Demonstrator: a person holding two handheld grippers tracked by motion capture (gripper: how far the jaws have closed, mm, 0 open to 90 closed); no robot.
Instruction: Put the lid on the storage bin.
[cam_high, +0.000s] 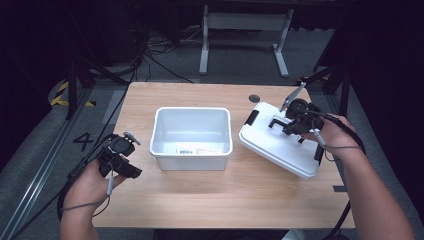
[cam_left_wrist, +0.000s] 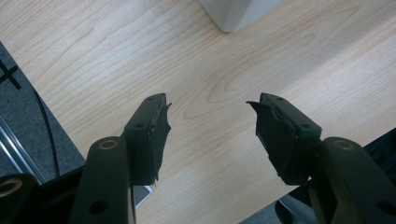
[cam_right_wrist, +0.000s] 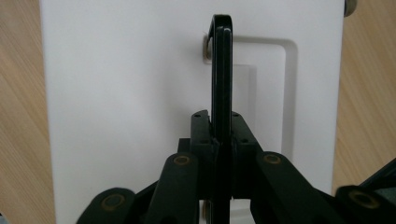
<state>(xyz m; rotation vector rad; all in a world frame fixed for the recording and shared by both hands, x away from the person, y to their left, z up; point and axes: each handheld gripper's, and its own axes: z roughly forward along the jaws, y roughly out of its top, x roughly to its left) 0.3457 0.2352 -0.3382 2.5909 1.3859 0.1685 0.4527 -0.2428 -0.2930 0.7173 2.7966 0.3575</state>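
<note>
Right gripper (cam_right_wrist: 219, 140) jaws pinch the white lid's (cam_high: 277, 142) black handle (cam_right_wrist: 221, 70), while left gripper (cam_left_wrist: 210, 121) hovers wide open, empty, over the worktop (cam_high: 200, 195).

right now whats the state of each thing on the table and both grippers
white bin: upright, open, empty
white lid: off the bin, beside it, handle raised
black handle: clamped by the right gripper
right gripper: shut on the handle
left gripper: open, holding nothing
</note>
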